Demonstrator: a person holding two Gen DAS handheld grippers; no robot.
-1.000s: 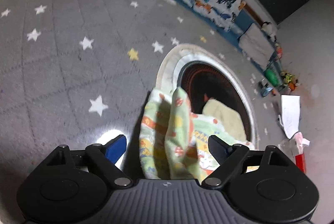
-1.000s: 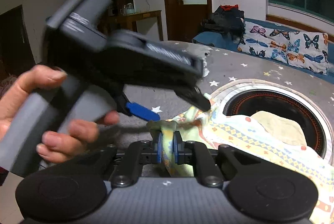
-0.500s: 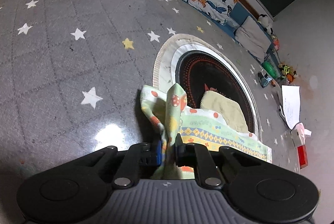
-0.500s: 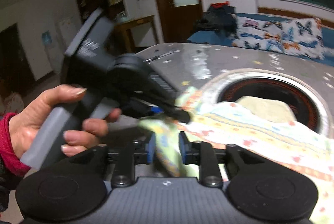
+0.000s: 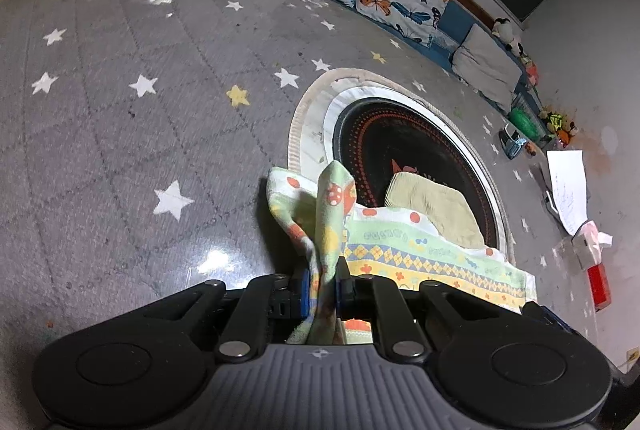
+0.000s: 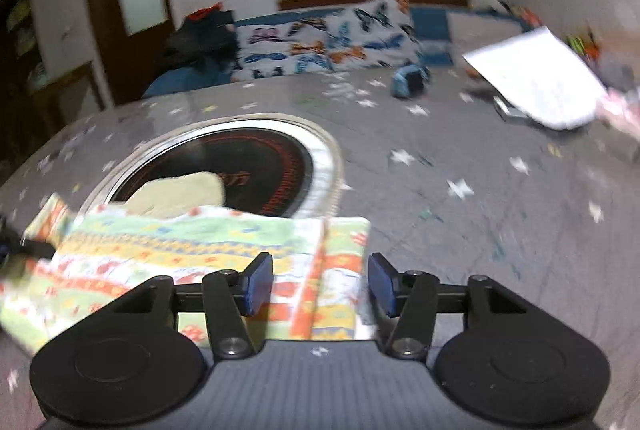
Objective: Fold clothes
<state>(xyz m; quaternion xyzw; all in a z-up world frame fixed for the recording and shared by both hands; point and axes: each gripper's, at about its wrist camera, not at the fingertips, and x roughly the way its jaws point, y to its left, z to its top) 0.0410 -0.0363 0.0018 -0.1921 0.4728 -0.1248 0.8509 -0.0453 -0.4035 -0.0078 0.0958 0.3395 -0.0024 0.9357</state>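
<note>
A: Where is the patterned cloth (image 5: 404, 246) found, and what is gripped?

B: It is spread on the star-print table cover (image 5: 120, 117), partly over the round black hotplate (image 5: 400, 149) set into the table. In the left wrist view its bunched corner stands up at about 12 o'clock from the left gripper (image 5: 322, 288), whose blue pads are closed onto the fabric with almost no gap. A plain yellow cloth (image 5: 432, 205) is seen lying on the hotplate just beyond it, at about 2 o'clock.

A: And the right gripper (image 6: 320, 284)?

B: Its jaws have just been opening and are seen about half apart. The opposite edge of the cloth lies below and between the 2 pads, but it is not pressed by either. That view is blurred, so finer detail cannot be read.

A: How should this step be done well?

B: The step is judged to be a re-grip before a fold. The left pinch should be kept firm so the corner is not lost. The right pads should be brought down around the near edge, at about 6 o'clock of the hotplate, and only 1 layer should be taken. The edge should be pulled taut before the fold is laid, so creases are avoided.
</note>
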